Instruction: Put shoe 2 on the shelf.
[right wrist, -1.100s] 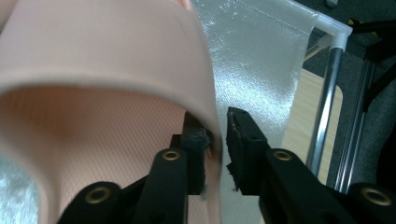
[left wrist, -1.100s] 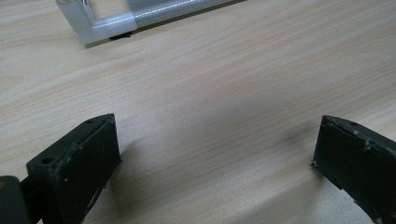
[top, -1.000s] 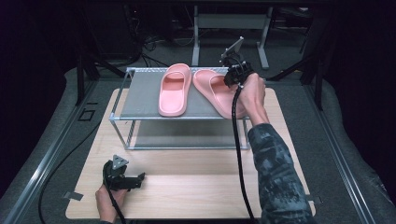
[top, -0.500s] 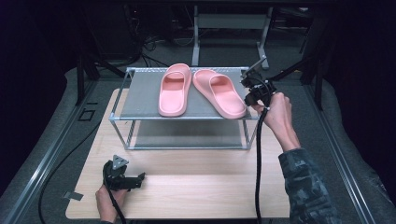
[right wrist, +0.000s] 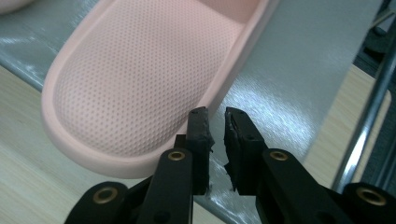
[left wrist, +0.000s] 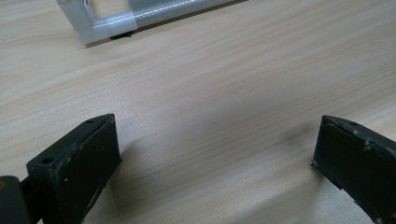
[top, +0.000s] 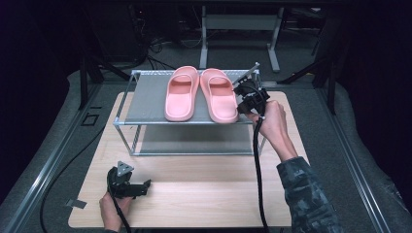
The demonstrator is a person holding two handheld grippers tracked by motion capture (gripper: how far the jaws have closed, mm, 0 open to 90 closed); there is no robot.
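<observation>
Left hand-held gripper (top: 141, 185) low on the pale wooden desk (top: 204, 189), jaws spread wide, empty. Pair of pink rubber slippers (top: 201, 92) side by side atop the grey metal shelf rack (top: 145, 97). Right hand-held gripper (right wrist: 215, 126) beside the right slipper's heel, jaws nearly closed, gripping nothing.

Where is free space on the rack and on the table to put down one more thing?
On the rack, the top is bare left of the slippers; its right side is crowded by the right gripper. The table is bare between the rack's front and the left gripper.
</observation>
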